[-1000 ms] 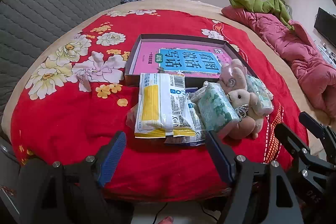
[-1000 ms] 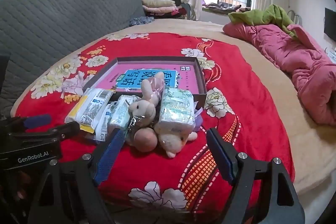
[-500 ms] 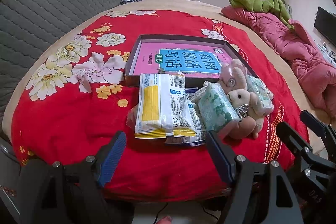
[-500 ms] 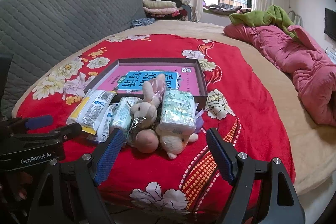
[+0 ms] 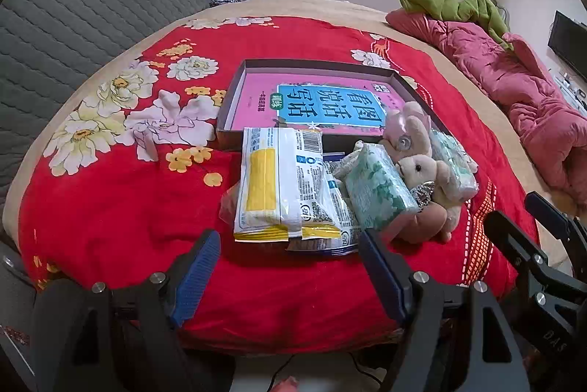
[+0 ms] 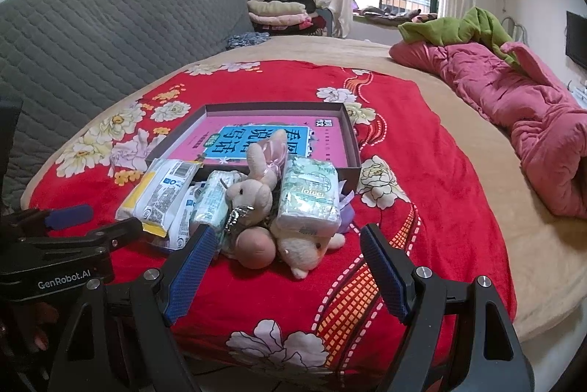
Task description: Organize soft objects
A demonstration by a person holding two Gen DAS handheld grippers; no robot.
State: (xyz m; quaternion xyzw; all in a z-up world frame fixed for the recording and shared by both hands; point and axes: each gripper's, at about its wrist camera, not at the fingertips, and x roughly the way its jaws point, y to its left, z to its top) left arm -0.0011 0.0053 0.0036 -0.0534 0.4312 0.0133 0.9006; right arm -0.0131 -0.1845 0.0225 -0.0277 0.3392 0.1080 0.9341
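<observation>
A pile of soft things lies on the red flowered blanket (image 5: pixel 110 208) just in front of a shallow dark box (image 5: pixel 234 91) holding a pink book. In the pile are a yellow-and-white wipes pack (image 5: pixel 275 182) (image 6: pixel 161 190), a green tissue pack (image 5: pixel 378 190) (image 6: pixel 214 199), a second tissue pack (image 6: pixel 310 193) and plush rabbits (image 5: pixel 422 171) (image 6: pixel 256 186). My left gripper (image 5: pixel 290 263) hovers open at the near edge of the pile. My right gripper (image 6: pixel 286 260) is open too, its fingers either side of the plush toys, holding nothing.
A grey quilted headboard (image 5: pixel 73 6) runs along the left. A crumpled pink quilt (image 6: pixel 532 113) with a green cloth on it lies on the right of the bed. Folded bedding (image 6: pixel 275 12) is stacked by the window. The bed's front edge is just below the grippers.
The right gripper's view has risen and pulled back a little, so the pile sits lower and farther in it. The left gripper has hardly moved. Both stay open.
</observation>
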